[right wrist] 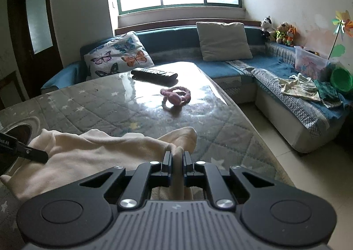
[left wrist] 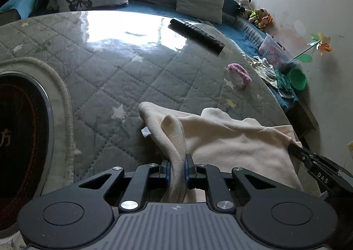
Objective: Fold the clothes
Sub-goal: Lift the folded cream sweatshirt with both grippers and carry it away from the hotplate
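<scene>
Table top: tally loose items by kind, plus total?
Cream garment: 1
Remote control: 1
Pink braided ring: 1
Total: 3

"DAS" stands on the right tongs [left wrist: 292, 147]; "方" on the round plate [left wrist: 19, 139]

Both wrist views close, angled down over table [left wrist: 92, 69]; share cream garment [left wrist: 231, 139], sofa [right wrist: 220, 66].
</scene>
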{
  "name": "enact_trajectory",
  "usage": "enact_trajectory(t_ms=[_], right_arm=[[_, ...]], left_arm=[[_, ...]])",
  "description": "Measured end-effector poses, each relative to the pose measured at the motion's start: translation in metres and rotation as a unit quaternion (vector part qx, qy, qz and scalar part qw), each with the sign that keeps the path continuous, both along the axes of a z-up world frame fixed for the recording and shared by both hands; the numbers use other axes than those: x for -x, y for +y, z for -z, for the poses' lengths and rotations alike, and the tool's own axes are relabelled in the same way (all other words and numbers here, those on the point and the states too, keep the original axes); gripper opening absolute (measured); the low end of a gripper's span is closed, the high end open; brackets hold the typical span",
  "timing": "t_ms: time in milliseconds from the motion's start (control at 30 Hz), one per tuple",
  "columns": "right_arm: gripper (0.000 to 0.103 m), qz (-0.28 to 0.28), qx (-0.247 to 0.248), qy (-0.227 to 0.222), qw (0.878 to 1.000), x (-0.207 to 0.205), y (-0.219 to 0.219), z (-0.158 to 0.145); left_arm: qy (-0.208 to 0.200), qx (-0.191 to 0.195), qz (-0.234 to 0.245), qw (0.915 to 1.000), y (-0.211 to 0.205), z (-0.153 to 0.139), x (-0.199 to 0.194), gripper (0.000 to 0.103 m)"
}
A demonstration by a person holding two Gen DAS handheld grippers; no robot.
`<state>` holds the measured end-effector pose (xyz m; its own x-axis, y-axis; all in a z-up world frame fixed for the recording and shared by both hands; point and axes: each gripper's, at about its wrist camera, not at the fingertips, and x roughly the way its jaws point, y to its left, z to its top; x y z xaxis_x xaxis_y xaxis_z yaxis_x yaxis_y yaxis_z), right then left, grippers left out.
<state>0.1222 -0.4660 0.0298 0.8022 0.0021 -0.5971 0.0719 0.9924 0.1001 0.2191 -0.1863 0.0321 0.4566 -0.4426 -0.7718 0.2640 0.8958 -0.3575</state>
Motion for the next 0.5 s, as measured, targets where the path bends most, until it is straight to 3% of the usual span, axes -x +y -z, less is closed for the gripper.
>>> enact_trajectory(t_ms=[400, 500], right_arm=[[0.009, -0.006, -0.006, 0.011, 1.0, 0.018, 0.006, 0.006], [0.015, -0.001, 0.0, 0.012, 1.0, 0.021, 0.007, 0.006]], left_arm=[[0.004, 0.0, 0.011, 0.9999, 0.015, 0.003, 0.015, 0.014], [0.0, -0.007, 0.007, 1.0, 0.017, 0.001, 0.018, 0.02]])
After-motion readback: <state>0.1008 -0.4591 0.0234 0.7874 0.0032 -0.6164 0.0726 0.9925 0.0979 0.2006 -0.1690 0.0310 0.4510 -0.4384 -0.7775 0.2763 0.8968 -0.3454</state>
